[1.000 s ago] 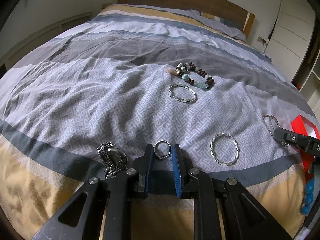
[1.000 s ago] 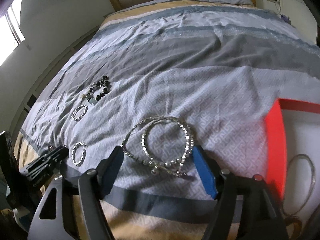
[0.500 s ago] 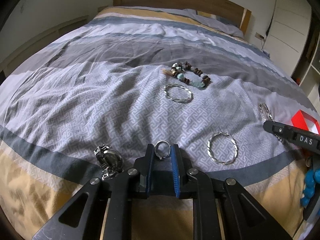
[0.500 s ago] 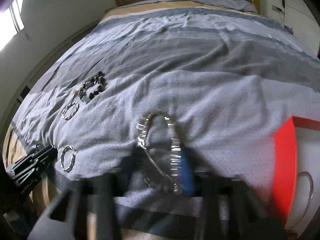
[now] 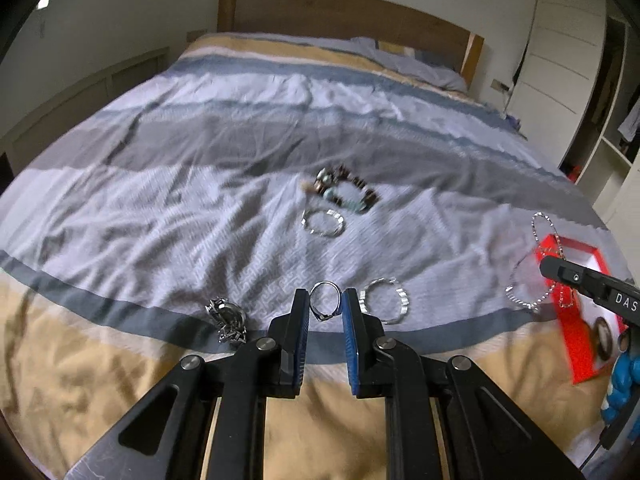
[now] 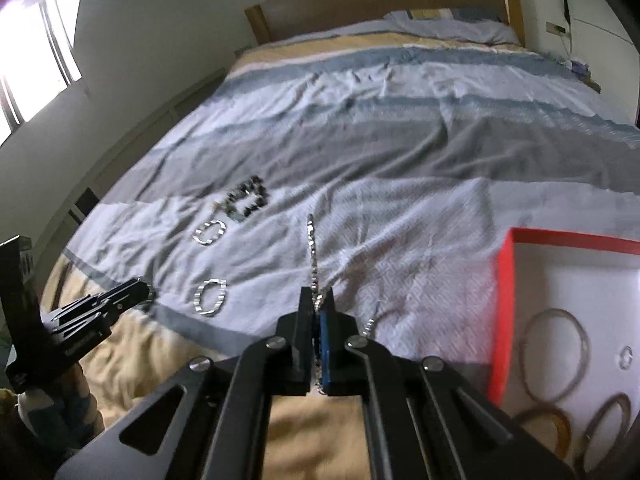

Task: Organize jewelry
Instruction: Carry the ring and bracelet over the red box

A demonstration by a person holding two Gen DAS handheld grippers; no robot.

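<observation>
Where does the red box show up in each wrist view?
Left wrist: red box at the right edge, partly behind the right hand-held gripper.
Right wrist: red box at lower right, rings inside.
Shared landmark: dark beaded bracelet mid-bed.

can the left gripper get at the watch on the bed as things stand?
Probably not yet. The left gripper is shut on a silver ring, so its jaws are occupied. The watch lies just to its left on the bedspread, nothing over it.

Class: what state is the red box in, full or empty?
Neither: partly filled. The red box holds several bangles and a small ring, with white floor still bare.
</observation>
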